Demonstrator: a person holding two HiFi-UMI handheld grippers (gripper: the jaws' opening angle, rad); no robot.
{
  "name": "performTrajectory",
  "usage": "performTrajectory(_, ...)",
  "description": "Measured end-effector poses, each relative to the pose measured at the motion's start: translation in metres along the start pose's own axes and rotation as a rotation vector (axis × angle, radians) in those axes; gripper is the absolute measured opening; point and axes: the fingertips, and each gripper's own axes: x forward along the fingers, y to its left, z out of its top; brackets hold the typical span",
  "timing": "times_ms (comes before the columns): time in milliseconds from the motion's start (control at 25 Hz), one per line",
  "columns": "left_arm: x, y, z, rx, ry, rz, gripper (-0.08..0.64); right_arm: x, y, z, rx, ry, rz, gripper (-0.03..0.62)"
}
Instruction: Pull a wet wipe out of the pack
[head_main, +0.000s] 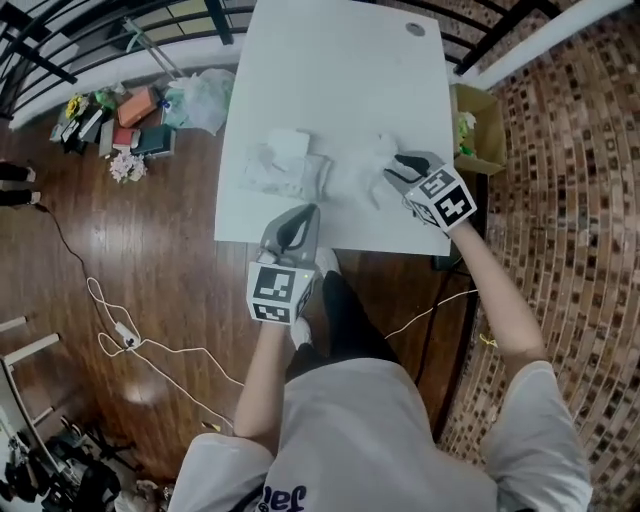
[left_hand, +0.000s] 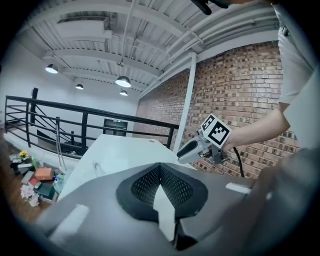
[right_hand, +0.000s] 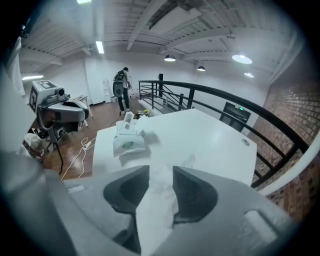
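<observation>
Right claw (head_main: 392, 167) spread wide, wet wipe (head_main: 362, 170) loose between its jaws on worktop (head_main: 330, 70), right of pack (head_main: 285, 165); left claw (head_main: 305, 215) closed, empty. Lift straight up w/o snagging.

Left gripper (left_hand: 160, 169): jaws together, nothing between. Right gripper (left_hand: 189, 151): beyond, above right edge of white table (left_hand: 120, 152). Background: black railing (left_hand: 60, 122), brick wall (left_hand: 240, 95), ceiling lamps (left_hand: 123, 81). Clutter (left_hand: 37, 177) on floor, lower left.
</observation>
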Motion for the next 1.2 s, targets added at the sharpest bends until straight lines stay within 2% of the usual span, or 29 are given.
performTrajectory(120,-0.018,-0.005,0.009,0.036,-0.039,0.001,0.015,-0.034,0.011,0.004,0.032,-0.071,-0.046,0.127)
performTrajectory(280,-0.067,-0.016,0.028,0.054,-0.091,0.013,0.015,-0.098,0.054,0.012,0.119,-0.21,-0.071,0.127)
performTrajectory(520,-0.168,-0.039,0.06,0.078,-0.22,0.031,0.015,-0.186,0.163,0.031,0.291,-0.52,-0.154,0.095)
performTrajectory(680,-0.228,-0.063,0.071,0.122,-0.305,0.025,0.015,-0.228,0.242,0.033,0.363,-0.654,-0.206,0.017)
performTrajectory(760,-0.252,-0.08,0.076,0.125,-0.342,0.015,0.015,-0.245,0.272,0.031,0.382,-0.684,-0.214,-0.006)
performTrajectory(880,-0.28,-0.105,0.08,0.137,-0.37,-0.005,0.015,-0.268,0.303,0.032,0.383,-0.709,-0.248,-0.008)
performTrajectory(1040,-0.298,-0.132,0.084,0.161,-0.374,-0.01,0.015,-0.296,0.321,0.036,0.398,-0.725,-0.294,-0.008)
performTrajectory(1200,-0.307,-0.155,0.088,0.189,-0.386,0.003,0.015,-0.317,0.333,0.037,0.359,-0.741,-0.327,-0.008)
